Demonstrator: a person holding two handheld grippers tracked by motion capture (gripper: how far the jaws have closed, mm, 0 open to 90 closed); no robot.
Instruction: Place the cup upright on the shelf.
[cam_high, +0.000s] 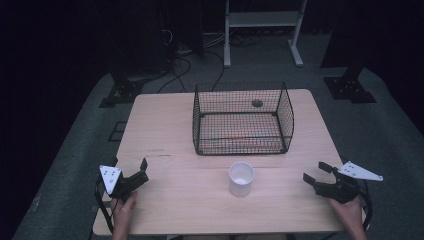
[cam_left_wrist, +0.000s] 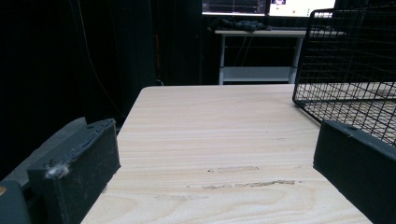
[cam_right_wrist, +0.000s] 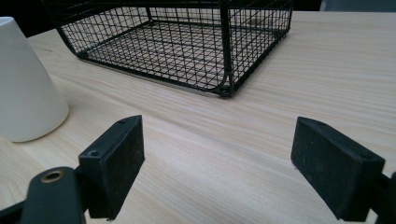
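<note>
Dark room all around, with a pale wooden tabletop (cam_high: 165, 130) in the middle. On it sits a black wire basket (cam_high: 243, 119), past both grippers and between them. It looks bare inside.

Nearer stands a white cup (cam_high: 241, 178). It is upright, with its mouth open to the ceiling, so its long line runs straight up and down. It gets wider toward the bottom. It stands between the two grippers, a bit nearer the right one, and just this side of the basket.

Smallest are the grippers. The left gripper (cam_high: 137, 176) rests low by the tabletop's left edge, jaws apart, with nothing between them. The right gripper (cam_high: 315, 175) is well off to the cup's right, jaws apart too, and holds nothing. In its own view the cup (cam_right_wrist: 23, 79) is ahead and off to one side.

What could go wrong? I think a jaw could bump the cup's side and tip it over. The sloped wall could also slip out of a weak pinch. A lifted cup might hit the basket's rim.
</note>
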